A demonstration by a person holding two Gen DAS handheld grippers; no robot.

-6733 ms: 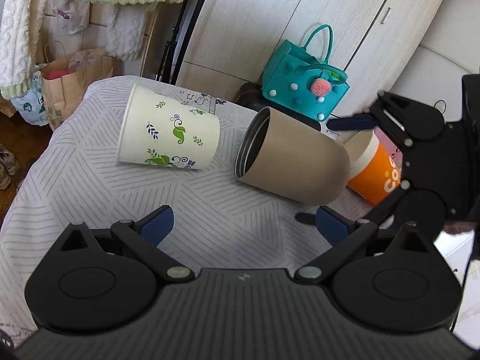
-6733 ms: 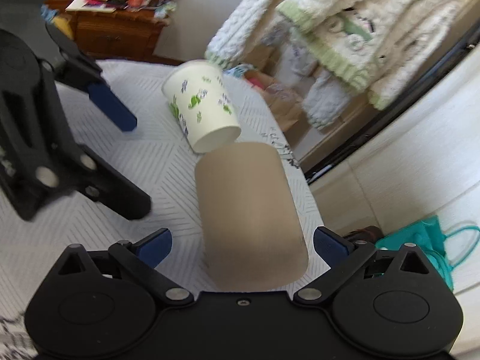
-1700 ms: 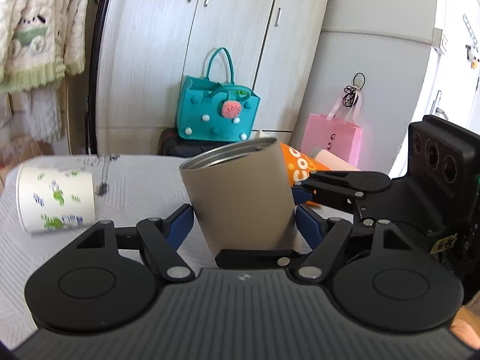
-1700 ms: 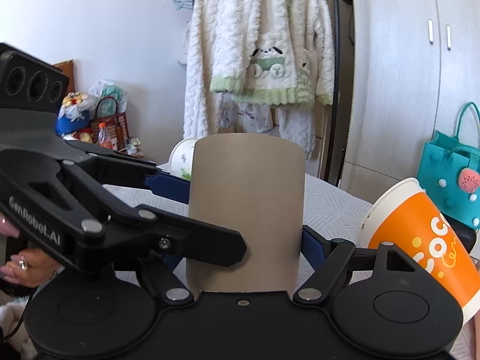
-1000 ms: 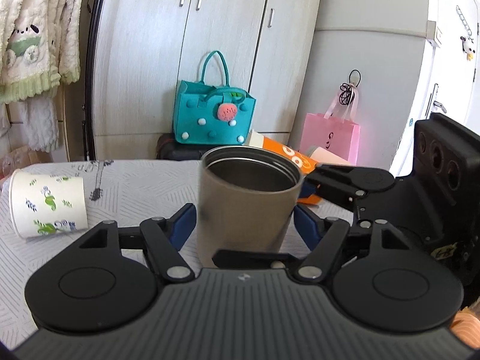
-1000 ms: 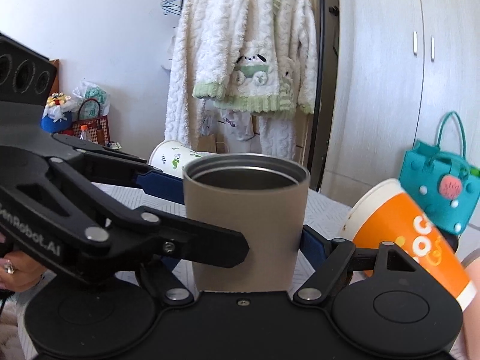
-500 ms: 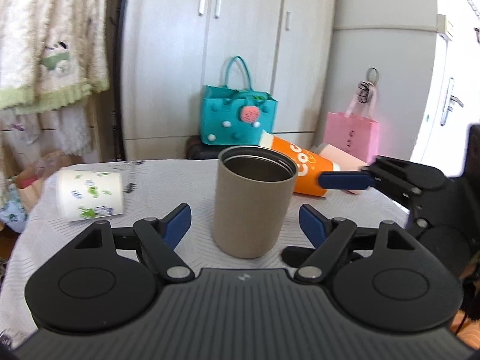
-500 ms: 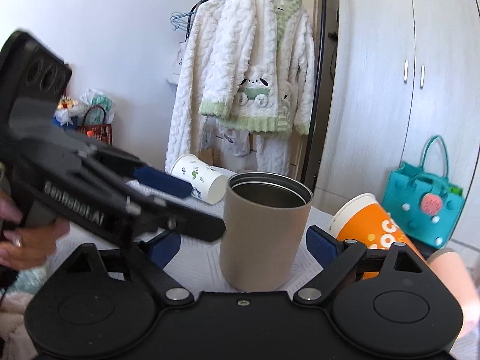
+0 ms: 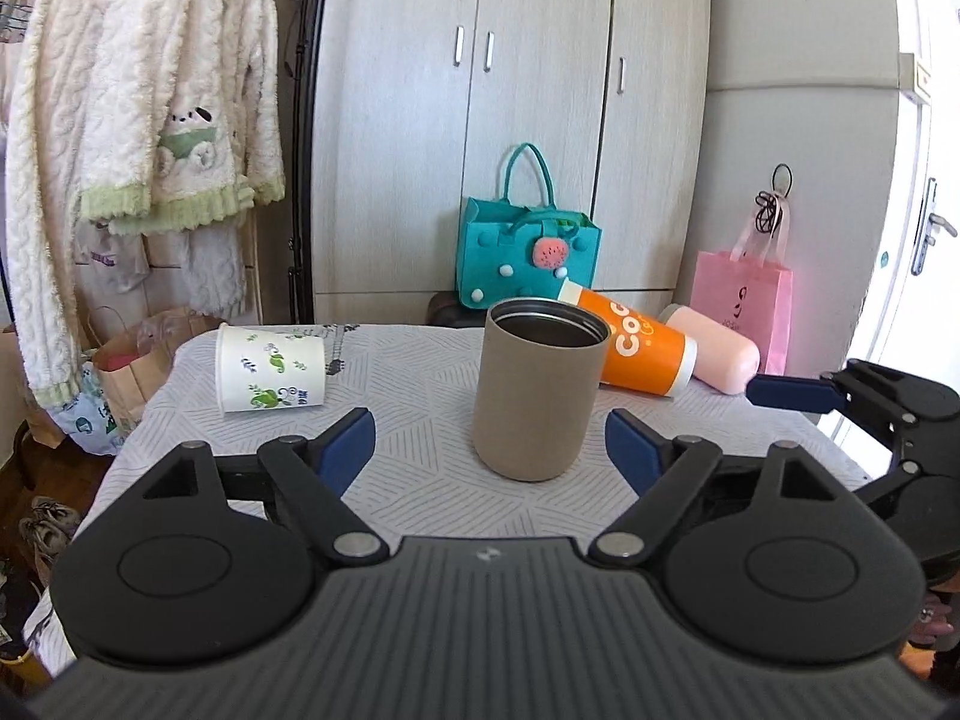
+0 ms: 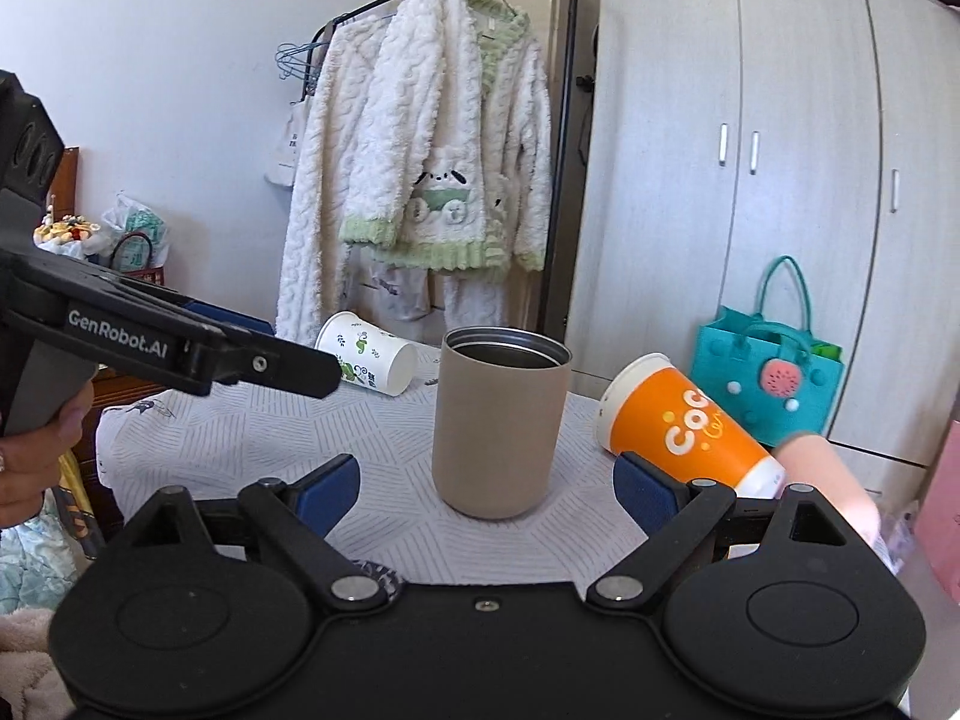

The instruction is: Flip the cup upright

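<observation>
A tan cup with a steel inside [image 9: 536,393] stands upright, mouth up, on the patterned table; it also shows in the right wrist view [image 10: 500,423]. My left gripper [image 9: 491,443] is open and empty, a little short of the cup. My right gripper [image 10: 487,489] is open and empty, also drawn back from it. Each gripper shows in the other's view: the right one at the right edge [image 9: 864,408], the left one at the left [image 10: 150,339].
A white leaf-print paper cup [image 9: 270,369] lies on its side at the table's left. An orange cup [image 9: 642,348] and a pink cup [image 9: 711,356] lie on their sides behind the tan cup. A teal bag [image 9: 528,258] stands by the wardrobe.
Both grippers held the tan cup, turned it mouth up and set it on the table. Then both opened and drew back from it.
</observation>
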